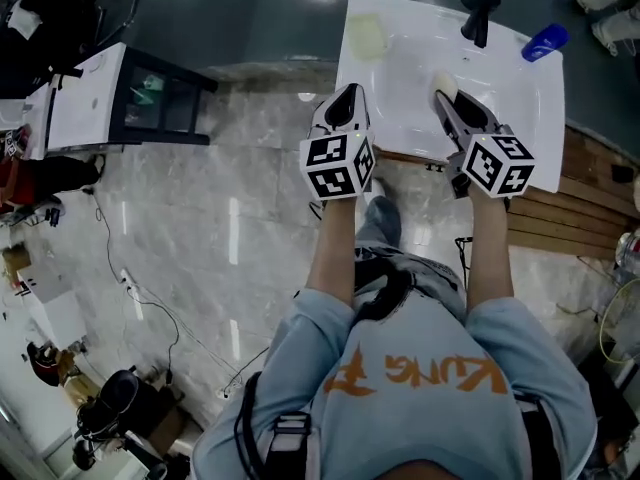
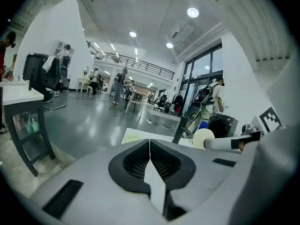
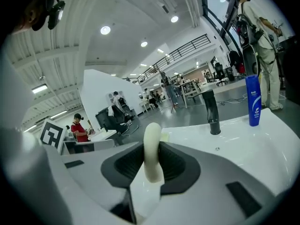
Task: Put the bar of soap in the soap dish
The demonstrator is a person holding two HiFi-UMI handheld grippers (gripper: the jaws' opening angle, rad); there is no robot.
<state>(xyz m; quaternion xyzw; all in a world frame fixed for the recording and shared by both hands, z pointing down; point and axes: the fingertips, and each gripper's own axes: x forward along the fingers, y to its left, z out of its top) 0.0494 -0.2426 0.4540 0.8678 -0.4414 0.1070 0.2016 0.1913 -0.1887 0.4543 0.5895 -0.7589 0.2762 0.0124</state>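
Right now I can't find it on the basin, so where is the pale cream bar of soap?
The pale cream bar of soap is clamped between the right gripper's jaws, above the white ceramic basin, in front of the black faucet.

Head camera's up high, looking steeply down past the person (image 1: 420, 388) onto the sink (image 1: 400, 93) and floor (image 1: 200, 208). The left gripper (image 1: 347, 93) camera sits low, tight behind its own jaws, facing level outward; at its right it catches the tap (image 2: 180, 128) and the soap (image 2: 203, 138) in the right gripper (image 1: 446, 94). That gripper's camera looks along its jaws across the sink to the tap and bottle (image 3: 253, 100), both also seen from the head view.
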